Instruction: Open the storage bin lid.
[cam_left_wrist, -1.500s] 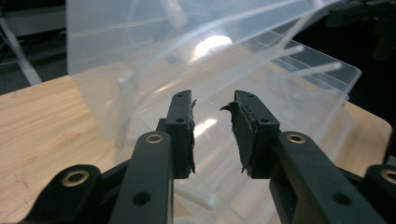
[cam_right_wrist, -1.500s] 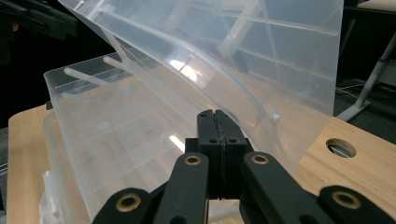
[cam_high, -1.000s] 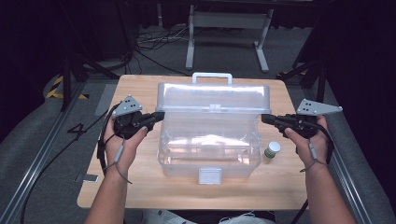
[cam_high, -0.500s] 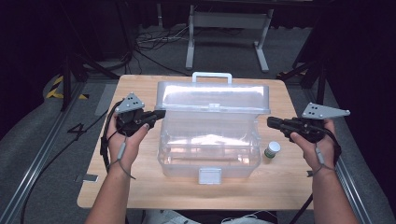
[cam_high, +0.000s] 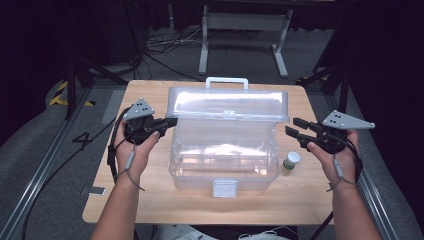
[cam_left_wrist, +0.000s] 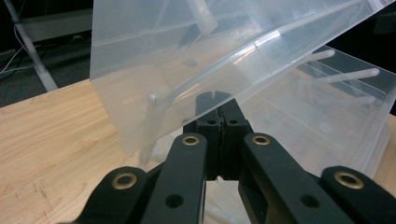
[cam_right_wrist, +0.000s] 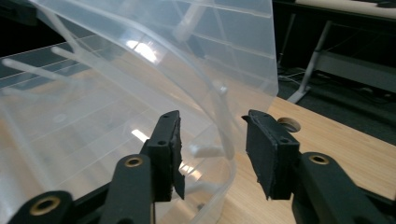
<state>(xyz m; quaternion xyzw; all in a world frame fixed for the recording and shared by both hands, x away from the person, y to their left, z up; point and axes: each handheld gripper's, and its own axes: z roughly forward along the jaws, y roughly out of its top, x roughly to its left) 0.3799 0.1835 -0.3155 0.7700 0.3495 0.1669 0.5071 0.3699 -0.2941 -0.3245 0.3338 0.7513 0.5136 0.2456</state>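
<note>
Inspecting the clear plastic lidded storage box (cam_high: 225, 150) mid-table, we find its lid (cam_high: 227, 102) raised. The left gripper (cam_high: 169, 122) sits closed at the lid's edge, seemingly propping it; the right gripper (cam_high: 295, 127) gapes empty beside the box.

Small bottle (cam_high: 291, 160) label too small to read; person's forearms cut off at bottom edge.

Lab or studio: dark curtained surround, floor cables (cam_high: 165, 47), metal stand (cam_high: 245, 30), lone wooden table (cam_high: 150, 200).
</note>
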